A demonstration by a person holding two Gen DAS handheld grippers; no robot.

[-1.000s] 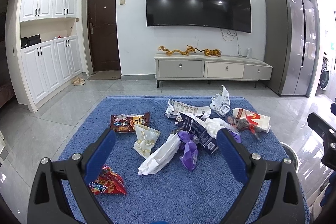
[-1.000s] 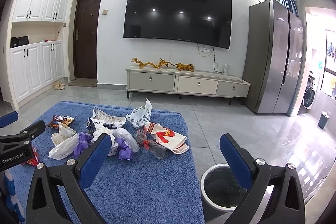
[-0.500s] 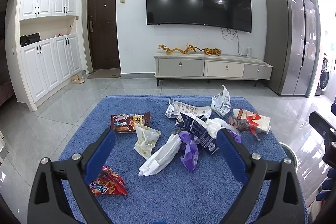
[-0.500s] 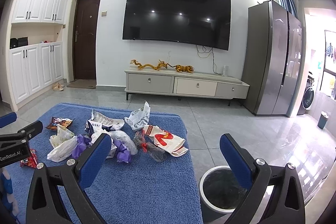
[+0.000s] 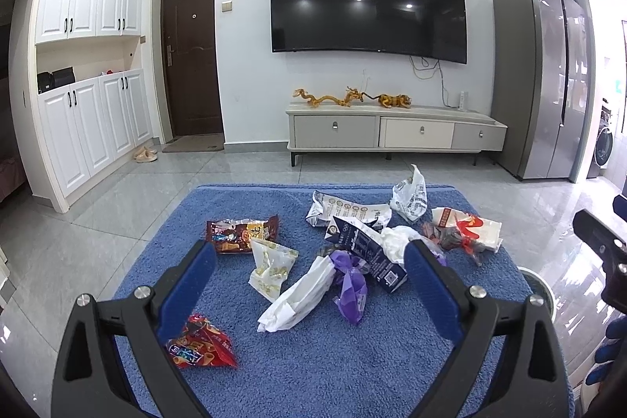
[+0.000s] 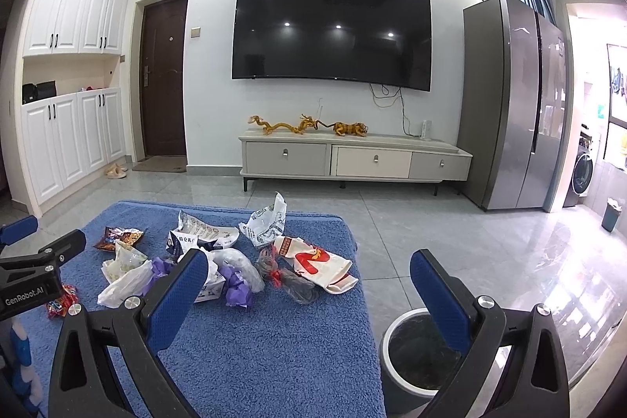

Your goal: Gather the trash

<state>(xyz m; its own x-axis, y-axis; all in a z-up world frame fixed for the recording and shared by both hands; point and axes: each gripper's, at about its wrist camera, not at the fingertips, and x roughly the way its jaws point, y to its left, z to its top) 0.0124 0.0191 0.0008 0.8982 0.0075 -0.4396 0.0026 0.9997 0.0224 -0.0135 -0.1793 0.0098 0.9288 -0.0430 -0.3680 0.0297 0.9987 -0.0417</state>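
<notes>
Left wrist view: my left gripper hangs spread wide and empty over the near half of the blue cloth surface. Its left finger partly covers a red snack packet at the near left edge. Wrappers lie heaped mid-surface, overlapping so their outlines blur; print is unreadable. Right wrist view: my right gripper is likewise spread and empty above the right edge; its right finger hides part of the bin standing off that edge.
</notes>
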